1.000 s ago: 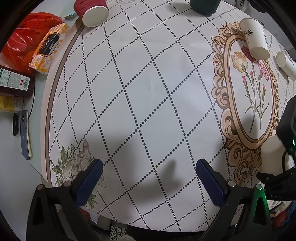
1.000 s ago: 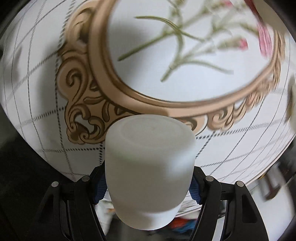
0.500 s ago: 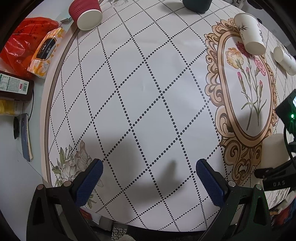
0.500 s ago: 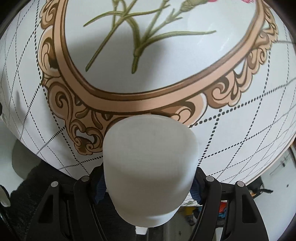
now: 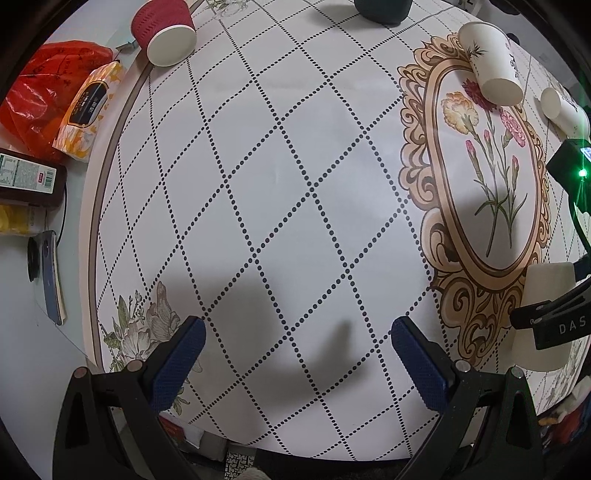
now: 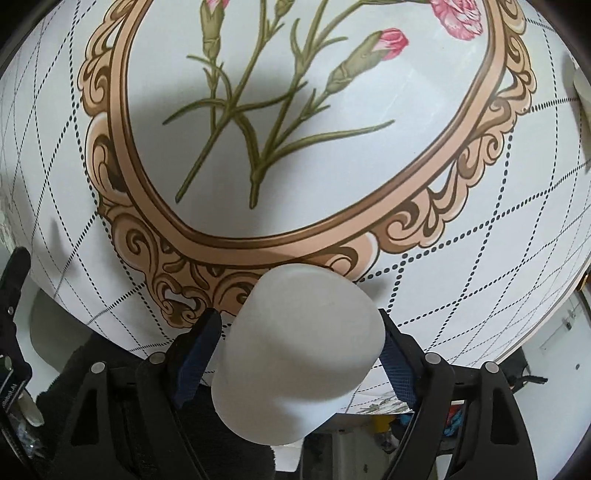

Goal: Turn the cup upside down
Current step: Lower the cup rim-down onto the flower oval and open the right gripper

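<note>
A plain white cup (image 6: 299, 350) sits between the blue pads of my right gripper (image 6: 299, 341). Its flat closed base points away from the camera toward the table. The left pad stands slightly off the cup's side; the right pad touches it. In the left wrist view the same cup (image 5: 546, 314) is at the right edge, held in the right gripper over the table's near rim. My left gripper (image 5: 295, 354) is open and empty above the checked tablecloth (image 5: 280, 184).
A red ribbed paper cup (image 5: 166, 33), a dark green cup (image 5: 384, 11) and two white paper cups (image 5: 493, 62) (image 5: 561, 109) lie or stand at the far side. A tissue pack (image 5: 88, 110), red bag (image 5: 40, 92) and bottle (image 5: 26, 181) are left of the table.
The right gripper has turned and shifted with the white cup, so the cup now sits tilted to the right in its view. The left gripper stayed open and nearly still.
</note>
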Demonstrator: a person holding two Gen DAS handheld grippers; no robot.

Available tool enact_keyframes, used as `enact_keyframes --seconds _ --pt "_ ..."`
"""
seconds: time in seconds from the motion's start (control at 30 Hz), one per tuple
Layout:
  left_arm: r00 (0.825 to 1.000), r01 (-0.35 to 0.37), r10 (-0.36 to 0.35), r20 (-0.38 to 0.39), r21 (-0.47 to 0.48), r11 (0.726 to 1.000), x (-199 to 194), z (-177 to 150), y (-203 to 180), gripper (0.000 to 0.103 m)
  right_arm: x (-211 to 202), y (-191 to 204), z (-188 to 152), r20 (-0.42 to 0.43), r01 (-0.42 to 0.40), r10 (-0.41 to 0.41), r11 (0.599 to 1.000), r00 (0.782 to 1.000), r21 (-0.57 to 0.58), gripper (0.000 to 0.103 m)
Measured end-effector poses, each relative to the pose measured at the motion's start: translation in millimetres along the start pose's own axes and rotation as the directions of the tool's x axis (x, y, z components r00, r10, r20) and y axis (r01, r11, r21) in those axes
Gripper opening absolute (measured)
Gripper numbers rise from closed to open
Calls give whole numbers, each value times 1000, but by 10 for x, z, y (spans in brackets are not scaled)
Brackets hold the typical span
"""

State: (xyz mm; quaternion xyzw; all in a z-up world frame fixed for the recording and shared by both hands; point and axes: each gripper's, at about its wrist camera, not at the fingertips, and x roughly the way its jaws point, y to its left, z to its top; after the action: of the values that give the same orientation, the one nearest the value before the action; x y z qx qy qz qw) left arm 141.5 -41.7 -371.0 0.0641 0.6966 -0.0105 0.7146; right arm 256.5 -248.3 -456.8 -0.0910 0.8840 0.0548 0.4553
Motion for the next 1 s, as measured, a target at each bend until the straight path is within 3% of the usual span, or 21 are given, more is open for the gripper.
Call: enact_keyframes --seconds 0.07,0.27,0.4,0.5,0.6,0.67,0.73,0.87,0.97,1.0 --pt "1000 0 0 0 0 1000 3 2 -3 103 -79 -11 -55 -2 -22 22 1000 1000 19 76" --pt "1000 6 -6 0 9 1000 3 -14 -7 103 -43 -188 -300 45 -46 43 996 998 72 75" --pt "1000 13 -13 -2 13 1000 -11 -28 -11 103 -245 -215 -426 134 -54 41 994 990 94 75" --pt "999 30 -30 -13 6 1000 0 -4 -2 103 -425 -55 -512 255 -43 16 994 967 101 75" --pt "999 47 -47 -23 -3 999 18 43 16 103 -680 -117 -651 435 -41 -19 991 900 128 75" --pt "998 52 -52 -28 -6 999 36 87 31 103 -787 -166 -756 550 -50 -47 986 834 159 75" --pt "998 53 -53 -34 -5 999 61 147 30 103 -907 -189 -851 661 -61 -93 976 745 207 75" --pt "998 44 -43 -42 18 999 94 245 3 103 -863 -252 -973 777 -76 -209 947 593 313 75" --pt "999 34 -33 -37 47 998 92 284 -37 103 -888 -71 -976 813 -80 -259 934 521 349 75" --pt "999 32 -30 -36 57 998 88 298 -48 103 -876 -40 -987 819 -73 -272 932 506 354 75"
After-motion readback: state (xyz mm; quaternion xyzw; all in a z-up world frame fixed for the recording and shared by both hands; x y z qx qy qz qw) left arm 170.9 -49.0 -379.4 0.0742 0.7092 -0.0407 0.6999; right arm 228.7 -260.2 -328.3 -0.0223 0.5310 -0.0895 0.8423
